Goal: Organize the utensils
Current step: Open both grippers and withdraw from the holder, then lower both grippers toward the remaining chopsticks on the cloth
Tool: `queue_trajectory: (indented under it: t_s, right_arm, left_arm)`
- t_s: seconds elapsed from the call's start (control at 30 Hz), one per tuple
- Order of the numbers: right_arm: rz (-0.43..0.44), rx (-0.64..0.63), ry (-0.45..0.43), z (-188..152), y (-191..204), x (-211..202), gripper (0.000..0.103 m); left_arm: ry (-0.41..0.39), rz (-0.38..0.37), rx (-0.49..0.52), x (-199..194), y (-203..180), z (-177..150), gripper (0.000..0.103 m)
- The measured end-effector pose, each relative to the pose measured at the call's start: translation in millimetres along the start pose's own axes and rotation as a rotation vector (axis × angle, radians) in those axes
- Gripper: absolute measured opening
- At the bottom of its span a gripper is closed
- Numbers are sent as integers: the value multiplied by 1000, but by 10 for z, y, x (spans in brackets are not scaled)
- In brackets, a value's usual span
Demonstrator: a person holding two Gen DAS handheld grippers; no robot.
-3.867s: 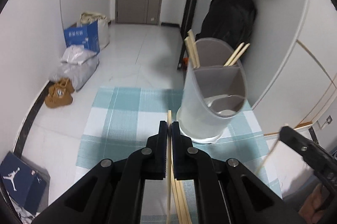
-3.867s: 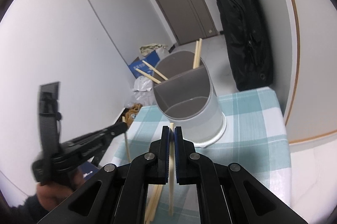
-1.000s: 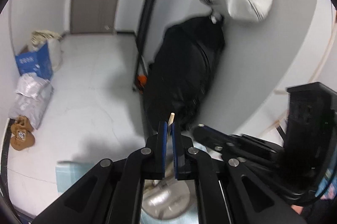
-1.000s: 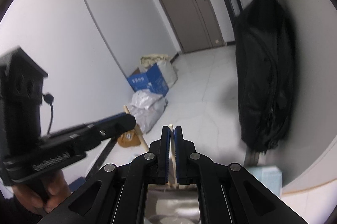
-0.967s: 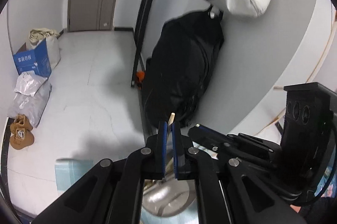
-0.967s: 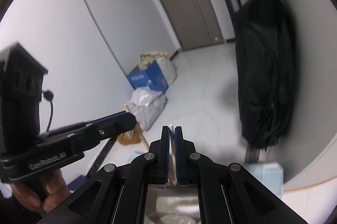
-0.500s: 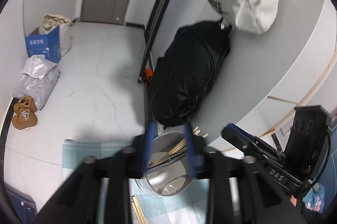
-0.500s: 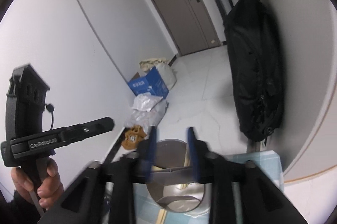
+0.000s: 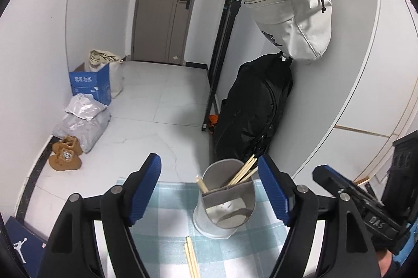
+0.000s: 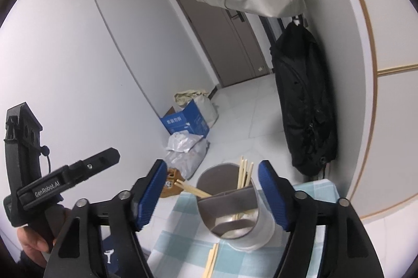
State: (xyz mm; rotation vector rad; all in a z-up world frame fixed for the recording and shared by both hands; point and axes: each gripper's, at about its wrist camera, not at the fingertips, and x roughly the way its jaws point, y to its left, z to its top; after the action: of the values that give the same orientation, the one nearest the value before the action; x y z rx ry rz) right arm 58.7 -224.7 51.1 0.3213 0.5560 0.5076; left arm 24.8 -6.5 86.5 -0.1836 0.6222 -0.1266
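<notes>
Both the left gripper (image 9: pixel 209 193) and right gripper (image 10: pixel 212 195), a second ago pinching chopsticks, are now opening empty above the grey divided plastic utensil holder (image 9: pixel 226 199), where those wooden chopsticks (image 9: pixel 241 173) now stand.

One round grey metal holder (image 9: pixel 225 210) with two parts stands on one blue-and-white checked cloth (image 9: pixel 167 238). About five light wooden chopsticks (image 10: pixel 243 173) stick out of the holder's back part. At least two more chopsticks (image 9: pixel 190 259) lie just in front of the holder.
</notes>
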Motion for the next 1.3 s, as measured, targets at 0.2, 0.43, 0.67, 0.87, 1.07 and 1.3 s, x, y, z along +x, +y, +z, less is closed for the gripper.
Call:
queue_trajectory:
  t_s: [0.2, 0.43, 0.67, 0.87, 1.07, 1.3]
  right_arm:
    - [1, -17, -15, -132, 119, -197, 82]
    - [-23, -33, -11, -385, 196, -274, 90]
    - [-36, -43, 27, -676, 202, -215, 93]
    - [-57, -77, 71, -943, 236, -87, 95]
    - [-49, -95, 165, -1144, 220, 122, 95]
    - [-69, -97, 257, -1347, 143, 382, 94]
  left_arm:
    - [-10, 34, 3, -145, 13, -172, 77]
    - [-26, 62, 1, -213, 59, -412, 77]
    - [-38, 86, 16, -168, 119, -646, 78]
    - [-19, 99, 3, -50, 240, -854, 79]
    - [23, 111, -37, 181, 408, -1030, 79]
    - [60, 127, -56, 350, 557, -1170, 79]
